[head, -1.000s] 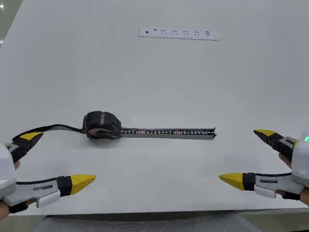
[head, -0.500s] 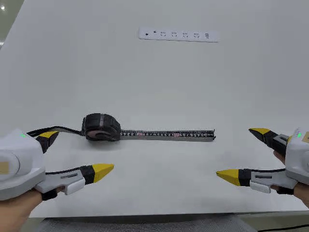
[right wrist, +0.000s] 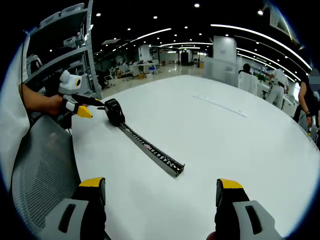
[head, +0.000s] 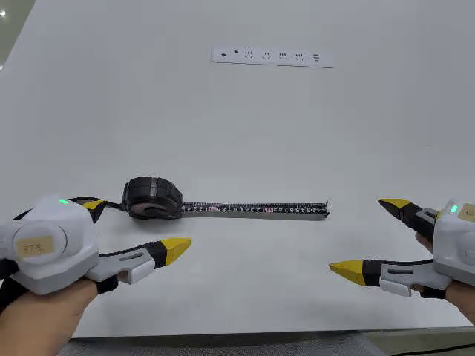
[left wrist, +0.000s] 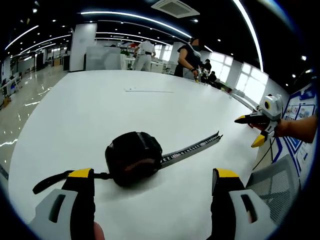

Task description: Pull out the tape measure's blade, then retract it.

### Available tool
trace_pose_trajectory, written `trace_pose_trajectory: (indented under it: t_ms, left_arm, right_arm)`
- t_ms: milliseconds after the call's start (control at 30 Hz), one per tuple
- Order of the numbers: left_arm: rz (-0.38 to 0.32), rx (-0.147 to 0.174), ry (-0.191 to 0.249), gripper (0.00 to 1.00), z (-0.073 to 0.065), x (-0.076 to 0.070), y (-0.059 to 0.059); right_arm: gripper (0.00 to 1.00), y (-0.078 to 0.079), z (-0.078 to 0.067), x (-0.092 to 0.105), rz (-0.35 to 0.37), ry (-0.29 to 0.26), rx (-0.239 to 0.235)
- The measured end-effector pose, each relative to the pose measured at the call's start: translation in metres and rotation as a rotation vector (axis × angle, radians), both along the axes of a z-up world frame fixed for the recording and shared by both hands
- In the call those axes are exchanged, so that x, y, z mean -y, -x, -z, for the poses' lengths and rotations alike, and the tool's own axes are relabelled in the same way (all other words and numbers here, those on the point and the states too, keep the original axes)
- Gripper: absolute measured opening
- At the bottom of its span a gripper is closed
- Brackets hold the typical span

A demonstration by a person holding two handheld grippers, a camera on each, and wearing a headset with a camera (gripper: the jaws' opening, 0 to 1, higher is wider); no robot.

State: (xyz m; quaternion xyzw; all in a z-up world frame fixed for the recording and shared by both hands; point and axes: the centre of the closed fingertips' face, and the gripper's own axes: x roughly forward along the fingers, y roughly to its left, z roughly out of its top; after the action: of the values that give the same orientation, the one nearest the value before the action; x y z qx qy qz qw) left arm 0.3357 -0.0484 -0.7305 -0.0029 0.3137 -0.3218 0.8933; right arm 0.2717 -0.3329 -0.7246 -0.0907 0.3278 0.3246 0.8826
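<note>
On the broad white surface (head: 237,133), the tape measure (head: 152,197) lies on its side with its blade (head: 252,210) already drawn out flat toward your right, so retraction is likely what remains. Your left tongs (head: 137,224) hover wide open and empty just short of it, placed to steady it. Your right tongs (head: 367,234), equally wide and empty, wait near the blade's hooked tip (head: 325,208).
</note>
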Motion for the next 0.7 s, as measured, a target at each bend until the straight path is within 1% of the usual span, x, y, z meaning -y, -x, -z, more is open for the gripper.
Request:
trace_pose_trajectory:
  t_ms: [133,200,300,333,400,533,567,600,700]
  left_arm:
    - [-0.004,-0.005,0.009,0.95,0.002,0.006,-0.004]
    - [-0.005,-0.011,0.022,0.95,0.003,0.009,-0.006]
    - [-0.004,-0.012,0.018,0.95,0.005,0.014,-0.008]
    - [-0.005,-0.008,0.017,0.96,0.005,0.014,-0.009]
    - [-0.010,-0.012,0.026,0.96,0.005,0.015,-0.011]
    - [-0.010,-0.017,0.023,0.95,0.008,0.017,-0.012]
    - [-0.012,-0.023,0.034,0.94,0.008,0.019,-0.012]
    - [-0.013,-0.022,0.032,0.96,0.008,0.019,-0.012]
    - [-0.018,-0.018,0.024,0.95,0.009,0.019,-0.013]
  right_arm:
    - [0.92,0.000,0.001,-0.001,-0.002,0.000,-0.004]
    - [0.92,0.000,0.001,-0.001,0.000,-0.004,-0.005]
    - [0.92,0.000,0.002,-0.001,-0.002,-0.003,-0.006]
    - [0.92,0.000,0.001,-0.001,-0.001,-0.003,-0.006]
    - [0.92,0.000,0.001,0.000,-0.002,-0.002,-0.007]
    - [0.92,-0.001,0.002,-0.001,-0.002,-0.003,-0.008]
    - [0.91,-0.002,0.002,-0.001,-0.003,-0.004,-0.008]
    - [0.91,-0.002,0.002,-0.001,-0.003,-0.005,-0.010]
    - [0.91,-0.002,0.003,-0.002,-0.009,-0.002,-0.011]
